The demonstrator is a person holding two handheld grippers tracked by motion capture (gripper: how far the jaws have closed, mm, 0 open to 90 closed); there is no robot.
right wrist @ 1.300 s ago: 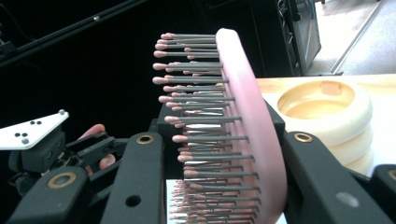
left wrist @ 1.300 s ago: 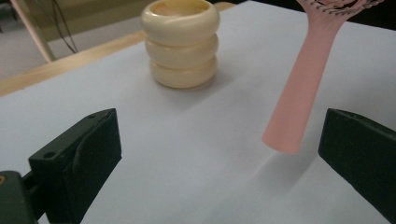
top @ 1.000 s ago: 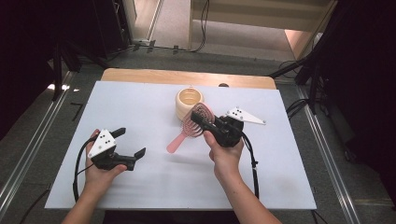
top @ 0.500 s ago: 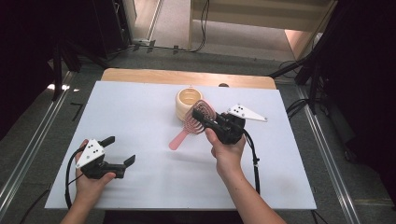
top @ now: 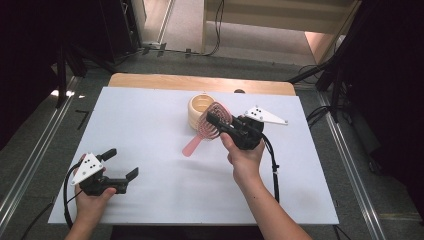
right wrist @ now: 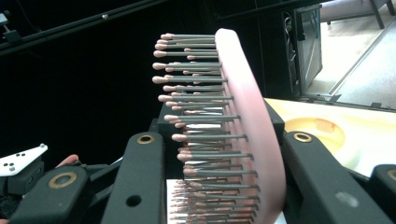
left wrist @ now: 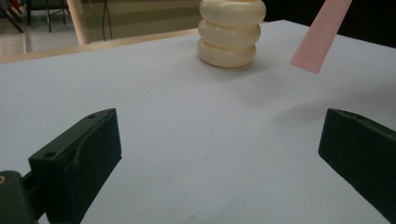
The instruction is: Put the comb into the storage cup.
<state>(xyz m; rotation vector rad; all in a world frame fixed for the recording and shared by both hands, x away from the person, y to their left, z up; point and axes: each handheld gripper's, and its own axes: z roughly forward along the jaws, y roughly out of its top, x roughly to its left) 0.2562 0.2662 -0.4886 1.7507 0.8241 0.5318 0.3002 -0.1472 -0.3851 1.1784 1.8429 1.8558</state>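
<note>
A pink hairbrush point(top: 192, 146) hangs tilted over the white table point(top: 140, 120), its handle pointing down-left. My right gripper point(top: 216, 120) is shut on the brush's head, right beside a cream ribbed cup point(top: 199, 106). In the right gripper view the brush point(right wrist: 250, 121) stands between the two jaws with its bristles facing left, and the cup point(right wrist: 345, 135) lies behind it. My left gripper point(top: 121, 163) is held open and empty near the table's front left corner. In the left gripper view, beyond the gripper point(left wrist: 219, 154), stand the cup point(left wrist: 229, 32) and the brush's handle point(left wrist: 322, 35).
A wooden strip point(top: 200, 82) runs along the table's far edge. Metal rails point(top: 35, 155) flank the table on both sides. Black cables trail from both grippers.
My left hand has drawn back toward the front left corner of the table and sunk a little. The right hand with the hairbrush has stayed put.
</note>
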